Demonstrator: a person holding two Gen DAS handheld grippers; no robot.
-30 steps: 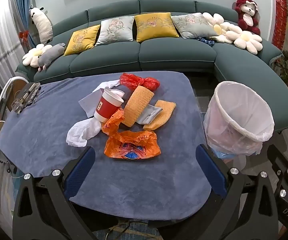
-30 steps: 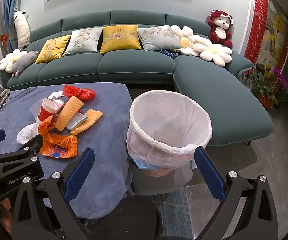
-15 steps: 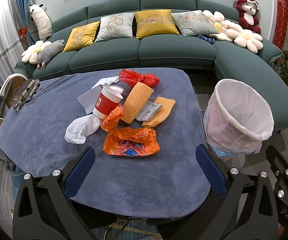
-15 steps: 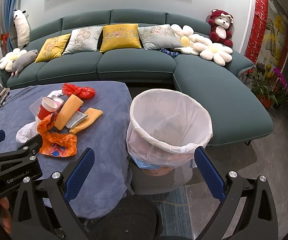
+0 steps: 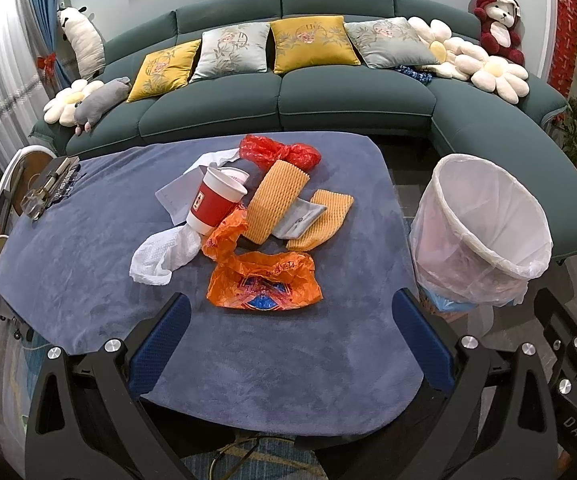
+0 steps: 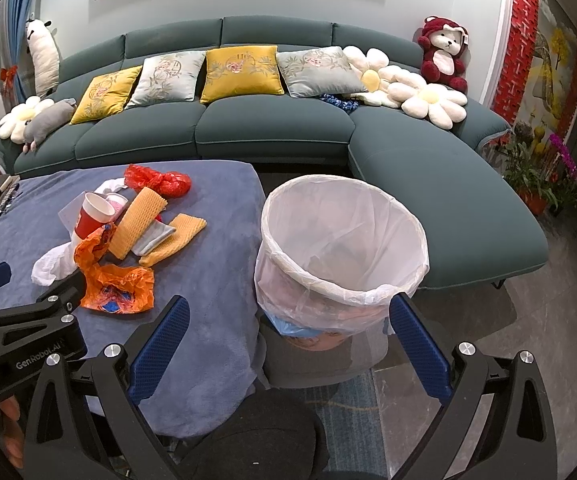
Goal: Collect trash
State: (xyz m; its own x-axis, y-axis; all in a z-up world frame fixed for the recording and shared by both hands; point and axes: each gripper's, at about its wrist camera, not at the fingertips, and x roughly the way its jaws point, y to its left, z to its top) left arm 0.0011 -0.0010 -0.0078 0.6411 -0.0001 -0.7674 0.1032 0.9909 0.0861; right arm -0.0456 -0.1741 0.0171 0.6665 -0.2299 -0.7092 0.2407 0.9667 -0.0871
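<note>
A heap of trash lies mid-table on the blue cloth: an orange plastic bag, a red paper cup, white crumpled plastic, two yellow foam nets, a grey pouch and a red bag. My left gripper hovers open just short of the orange bag, nothing between its fingers. A white-lined bin stands right of the table. My right gripper is open in front of the bin, holding nothing. The left gripper's body shows at that view's left.
A teal curved sofa with cushions and plush toys runs behind the table. A chair with metal items sits at the table's far left. Potted flowers stand on the right floor. A dark stool is below the right gripper.
Both views have risen slightly and edged closer to the table; the trash pile now sits a little lower and nearer in the left wrist view. Nothing was gripped or released.
</note>
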